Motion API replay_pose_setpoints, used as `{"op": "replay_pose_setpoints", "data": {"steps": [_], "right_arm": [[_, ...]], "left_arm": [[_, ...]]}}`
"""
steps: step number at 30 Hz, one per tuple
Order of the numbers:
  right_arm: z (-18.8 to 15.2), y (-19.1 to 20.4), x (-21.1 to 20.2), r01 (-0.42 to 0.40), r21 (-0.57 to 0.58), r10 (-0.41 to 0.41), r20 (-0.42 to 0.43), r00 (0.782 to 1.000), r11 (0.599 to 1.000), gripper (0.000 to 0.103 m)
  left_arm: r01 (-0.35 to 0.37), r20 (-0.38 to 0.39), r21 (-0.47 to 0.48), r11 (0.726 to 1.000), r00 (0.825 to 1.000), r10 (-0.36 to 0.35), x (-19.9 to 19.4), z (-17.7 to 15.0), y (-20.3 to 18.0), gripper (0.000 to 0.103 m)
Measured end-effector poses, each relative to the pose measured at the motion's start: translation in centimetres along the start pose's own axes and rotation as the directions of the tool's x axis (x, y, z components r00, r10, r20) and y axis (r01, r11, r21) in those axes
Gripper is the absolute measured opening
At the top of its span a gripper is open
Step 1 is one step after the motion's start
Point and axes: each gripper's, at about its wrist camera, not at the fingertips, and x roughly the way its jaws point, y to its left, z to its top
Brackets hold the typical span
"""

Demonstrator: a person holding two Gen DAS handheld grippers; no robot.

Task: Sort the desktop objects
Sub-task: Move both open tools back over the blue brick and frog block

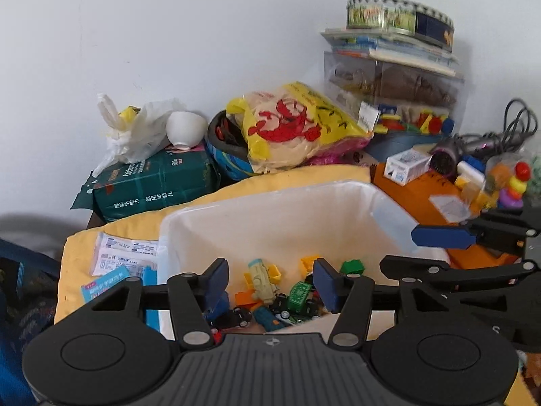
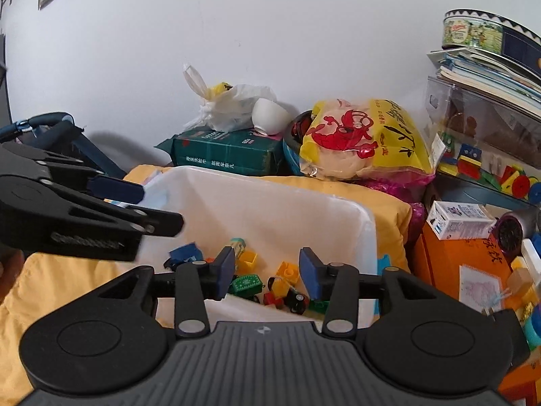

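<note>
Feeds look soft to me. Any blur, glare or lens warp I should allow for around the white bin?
Left wrist view: strong fisheye bend with dark corners, motion smear on the orange box at right; white bin evenly lit, no glare. Right wrist view: same warp, bin wall bright but readable, toys sharp.

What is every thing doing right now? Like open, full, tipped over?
Left gripper: jaws open, holding nothing.
Right gripper: jaws open, holding nothing.
White bin: open on top, toys in the bottom.
White bowl: tipped on its side.
Yellow bag: stuffed full.
White plastic bag: knotted shut.
Round tin: lid on, atop the books.
</note>
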Motion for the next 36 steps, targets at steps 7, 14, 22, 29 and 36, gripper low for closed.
{"op": "replay_pose_setpoints", "data": {"steps": [7, 14, 22, 29, 36], "right_arm": [[-2.2, -0.6, -3.6, -0.006, 0.051, 0.004, 0.024, 1.0, 0.999, 0.053], [-6.1, 0.1, -3.4, 0.004, 0.022, -0.002, -0.09, 0.996, 1.0, 0.056], [-10.3, 2.4, 1.9, -0.103, 0.104, 0.129, -0.281, 0.951, 0.989, 0.056], [-10.7, 4.4, 5.5, -0.1, 0.067, 0.116, -0.314, 0.942, 0.993, 0.055], [-9.9, 4.2, 8.6, -0.079, 0.011, 0.078, -0.299, 0.951, 0.997, 0.033]], "left_arm": [[0.01, 0.047, 0.029, 1.0, 0.999, -0.011, -4.0, -3.7, -1.1, 0.068], [0.015, -0.08, 0.051, 0.999, 0.997, -0.011, -2.7, -9.4, -1.1, 0.071], [0.012, -0.181, 0.025, 1.0, 0.983, -0.008, -1.9, -12.7, -0.9, 0.071], [0.015, -0.202, -0.003, 1.0, 0.979, -0.016, -2.2, -13.8, -0.6, 0.071], [0.031, -0.203, -0.01, 0.999, 0.979, -0.033, -1.8, -13.6, -0.9, 0.071]]}}
